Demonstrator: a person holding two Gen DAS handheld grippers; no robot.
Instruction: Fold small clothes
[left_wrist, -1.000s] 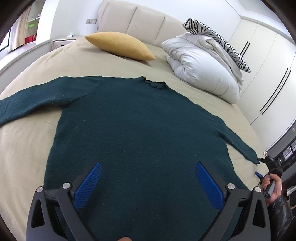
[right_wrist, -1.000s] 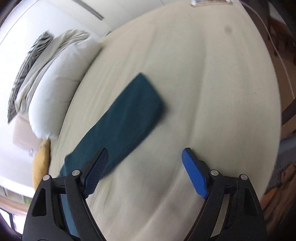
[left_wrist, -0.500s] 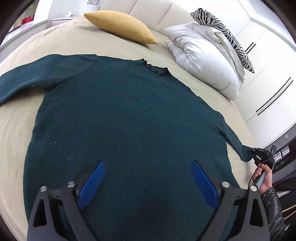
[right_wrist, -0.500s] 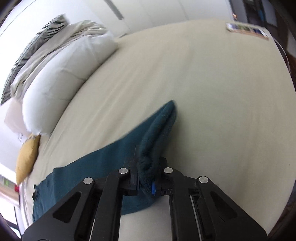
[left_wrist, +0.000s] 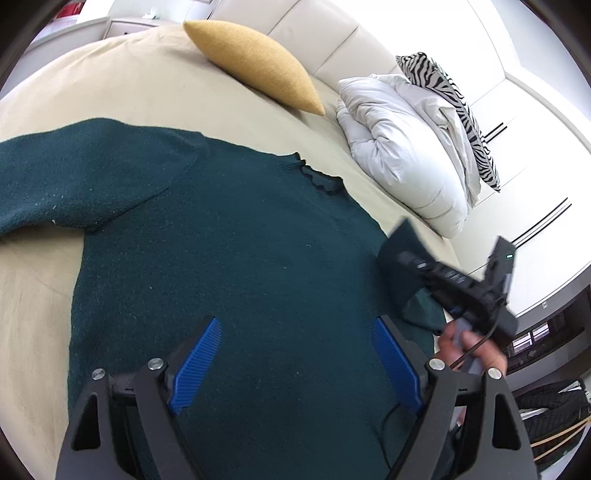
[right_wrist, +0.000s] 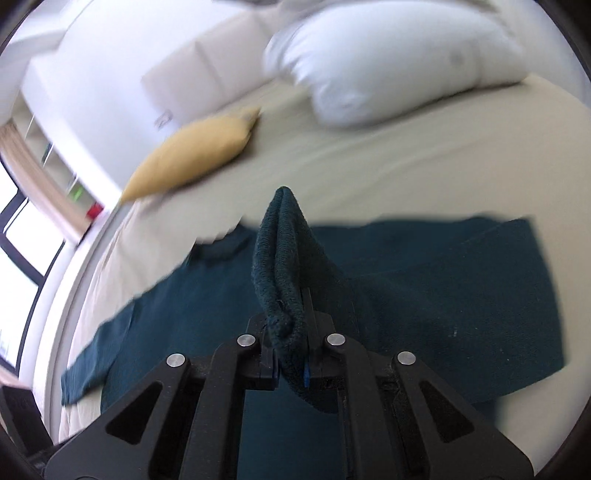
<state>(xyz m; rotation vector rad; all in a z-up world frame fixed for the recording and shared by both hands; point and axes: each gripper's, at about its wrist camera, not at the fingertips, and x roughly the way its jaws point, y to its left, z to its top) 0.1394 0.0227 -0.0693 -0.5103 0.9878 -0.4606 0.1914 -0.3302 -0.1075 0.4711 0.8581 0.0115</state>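
A: What has changed?

B: Your right gripper (right_wrist: 290, 363) has clamped the sleeve cuff (right_wrist: 280, 258) of the dark green knitted sweater (left_wrist: 229, 266) and carried it over the body; your left gripper (left_wrist: 295, 363), jaws apart and just narrowing, holds nothing.

A: And the sweater?

B: Flat across the beige bed (left_wrist: 122, 85); you've begun the first fold.

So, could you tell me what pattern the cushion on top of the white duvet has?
Black-and-white zebra stripes on the cushion; clearest in the left wrist view.

The left gripper (left_wrist: 295, 363) is a matt black plastic frame with triangular cut-outs, round silver screw heads at its joints, and two ribbed bright-blue pads (left_wrist: 195, 365). The right gripper (right_wrist: 290, 363) has the same black frame and silver screws (a green light glows on its body, seen from the left wrist). A thin black cable crosses the hand (left_wrist: 467, 350) on its grey handle.
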